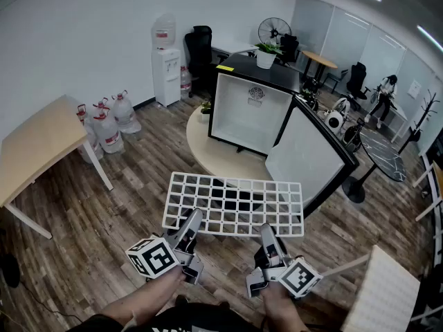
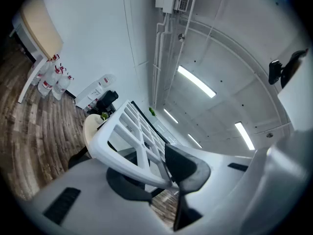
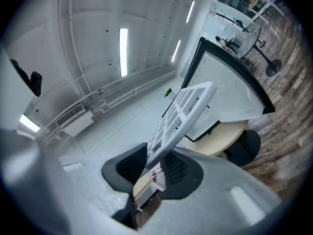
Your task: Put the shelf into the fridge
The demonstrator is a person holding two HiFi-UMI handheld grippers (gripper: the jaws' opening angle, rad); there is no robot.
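The left tongs (image 1: 191, 224) and the right tongs (image 1: 266, 234) are both clamped on the near edge of the white grid shelf (image 1: 235, 200), one toward each end of that edge. In each gripper view the shelf's rim sits pinched between the dark pads (image 2: 185, 166), and the grid runs away from the tongs.

The shelf is held in the air, roughly level, over the wood floor (image 1: 83, 234) and stretches forward from the tongs. Beyond its far edge, straight ahead of the tongs, the fridge (image 1: 250, 109) stands on a round worktop (image 1: 201, 142). Its door (image 1: 306, 159) hangs open ahead of the right tongs, and the white inside faces the tongs. The shelf is outside the fridge, short of the opening.

A plant (image 1: 266, 52) stands on top of the fridge. Far to the left of the left tongs, water bottles (image 1: 111, 120) stand on the floor near the wall.
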